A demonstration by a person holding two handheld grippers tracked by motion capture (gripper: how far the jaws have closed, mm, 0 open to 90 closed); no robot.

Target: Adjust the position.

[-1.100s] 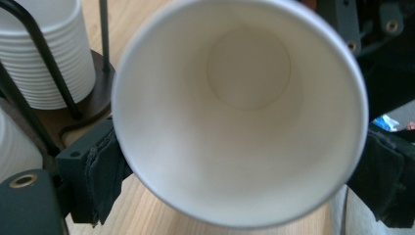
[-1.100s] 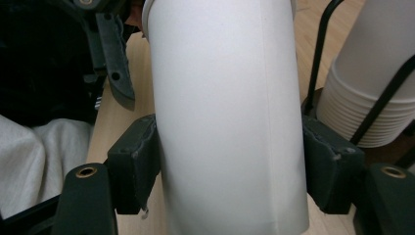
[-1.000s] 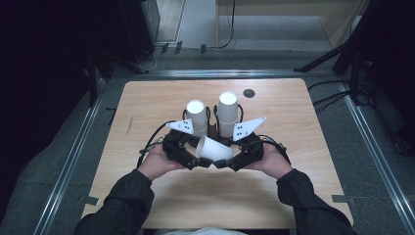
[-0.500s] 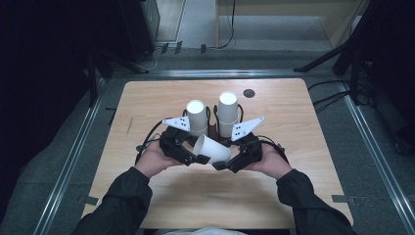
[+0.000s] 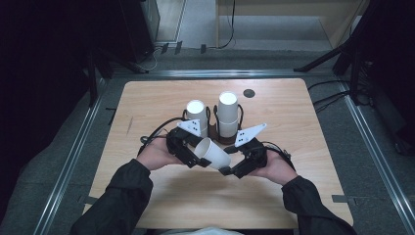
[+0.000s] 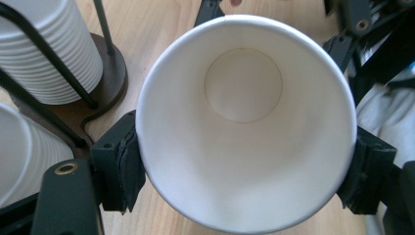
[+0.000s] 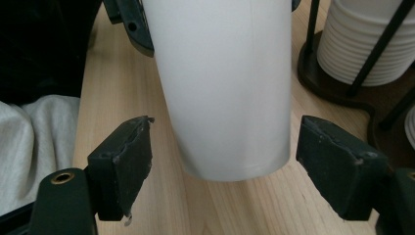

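A white paper cup (image 5: 213,153) lies tilted just above the table, between my two grippers. My left gripper (image 5: 192,155) is shut on it. In the left gripper view the pads (image 6: 122,166) press the cup (image 6: 244,122) at its rim from both sides, and I look into its open mouth. My right gripper (image 5: 230,169) stands open around the cup's closed end. Its jaws have just been opening. In the right gripper view each pad (image 7: 122,161) stands apart from the cup (image 7: 225,88), which is still between them.
Behind the grippers a dark wire holder (image 5: 215,132) carries two stacks of white cups, one on the left (image 5: 196,115) and a taller one on the right (image 5: 228,112). A small black disc (image 5: 249,93) lies farther back on the wooden table (image 5: 147,107).
The right gripper's jaws have opened off the cup's closed end. The cup has shifted slightly left with the left gripper. Both hands have stayed nearly in place.
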